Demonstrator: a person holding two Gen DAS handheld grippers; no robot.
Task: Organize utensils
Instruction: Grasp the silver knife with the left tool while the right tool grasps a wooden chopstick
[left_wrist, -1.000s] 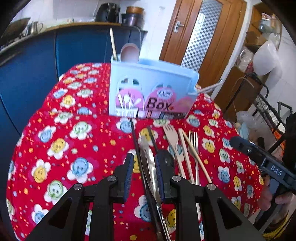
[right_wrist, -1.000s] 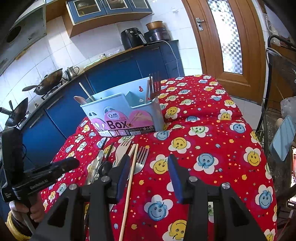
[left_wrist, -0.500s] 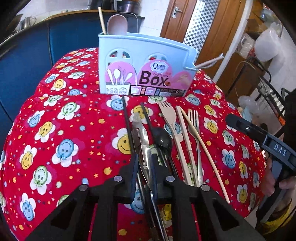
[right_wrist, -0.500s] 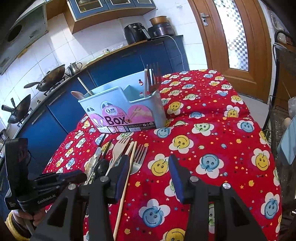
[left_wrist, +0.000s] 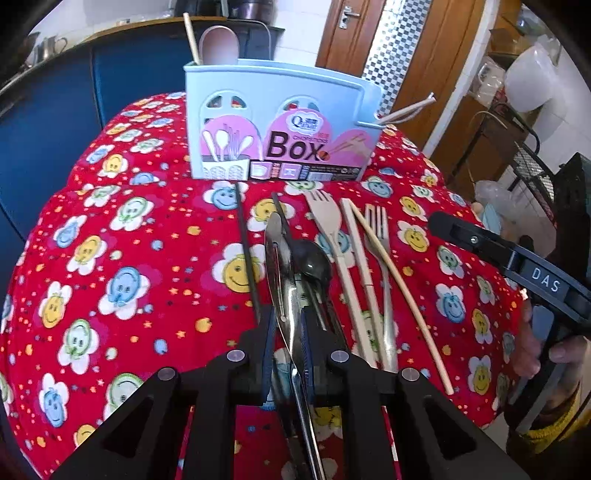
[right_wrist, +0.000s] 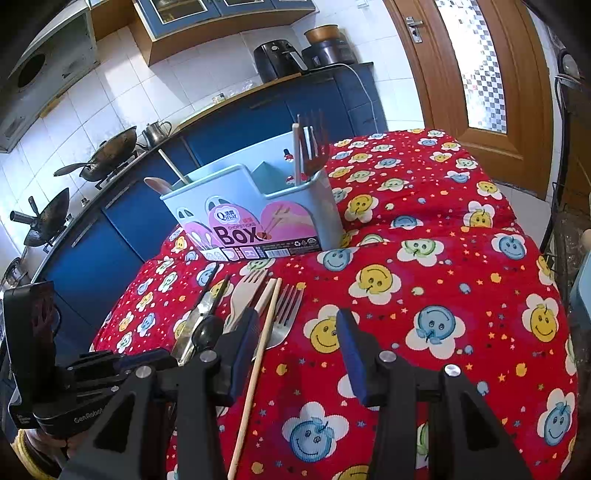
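- Utensils are laid in a row on the red smiley tablecloth (left_wrist: 122, 258), just in front of the blue utensil box (left_wrist: 280, 122).
- A steel knife (left_wrist: 280, 280), in front of the box, is clamped between the closed left gripper (left_wrist: 286, 347).
- The right gripper (right_wrist: 295, 350) is held spread wide, with nothing gripped, in front of the box beside a metal fork (right_wrist: 286, 317).

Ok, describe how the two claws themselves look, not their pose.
Both are black angular frames with silver screws and dark blue pads. The left claw has white "GenRobot" lettering on its handle; the right claw has white "DAS" lettering. Bare hands hold them, with a yellow-and-black cuff at the wrist.
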